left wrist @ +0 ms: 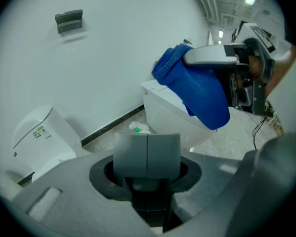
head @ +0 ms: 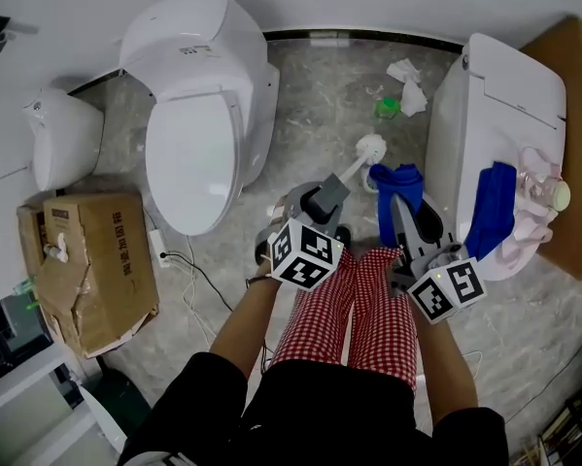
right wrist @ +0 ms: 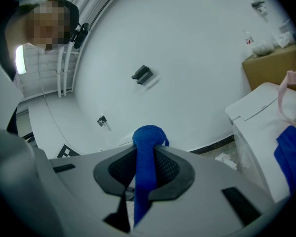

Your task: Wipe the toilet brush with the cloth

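Observation:
The toilet brush has a white head (head: 371, 147) on a white stem and a grey handle block (head: 325, 198). My left gripper (head: 318, 212) is shut on that handle, whose grey end (left wrist: 147, 154) stands up between the jaws in the left gripper view. My right gripper (head: 400, 212) is shut on a blue cloth (head: 395, 178), just right of the brush head. In the right gripper view the cloth (right wrist: 147, 147) is pinched in a narrow fold between the jaws. From the left gripper view the cloth (left wrist: 199, 90) hangs from the right gripper (left wrist: 212, 57).
A white toilet with its lid shut (head: 198, 115) stands at the left and another (head: 495, 105) at the right, with a second blue cloth (head: 492, 207) draped on it. A torn cardboard box (head: 86, 260), crumpled paper (head: 407, 71) and a green item (head: 388, 107) lie on the floor.

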Motion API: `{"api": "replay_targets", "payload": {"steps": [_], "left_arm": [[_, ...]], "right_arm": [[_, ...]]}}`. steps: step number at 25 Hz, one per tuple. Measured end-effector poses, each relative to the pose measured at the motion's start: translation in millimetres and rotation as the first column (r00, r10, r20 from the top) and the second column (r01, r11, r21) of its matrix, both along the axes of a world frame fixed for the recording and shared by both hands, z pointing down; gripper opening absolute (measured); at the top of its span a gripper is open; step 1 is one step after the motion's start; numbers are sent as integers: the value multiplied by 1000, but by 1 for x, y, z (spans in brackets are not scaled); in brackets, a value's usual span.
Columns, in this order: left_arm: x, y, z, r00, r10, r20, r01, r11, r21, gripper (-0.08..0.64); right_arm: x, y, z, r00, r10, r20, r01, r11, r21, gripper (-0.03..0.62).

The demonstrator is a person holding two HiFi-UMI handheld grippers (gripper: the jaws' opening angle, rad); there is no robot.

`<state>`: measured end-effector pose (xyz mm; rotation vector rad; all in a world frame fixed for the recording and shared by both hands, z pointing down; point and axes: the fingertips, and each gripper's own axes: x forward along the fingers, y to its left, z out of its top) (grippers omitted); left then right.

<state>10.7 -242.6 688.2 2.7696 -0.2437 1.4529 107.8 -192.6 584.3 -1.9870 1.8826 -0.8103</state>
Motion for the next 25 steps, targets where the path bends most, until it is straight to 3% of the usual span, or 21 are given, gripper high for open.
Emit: {"api": "replay_targets", "payload": {"steps": [25], "left_arm": [[7,-13,-80,994,-39,-100,42,999,30,158]], "right_arm": [[-6,-5,-61,999,10,-38,-9,999,50,66]]}}
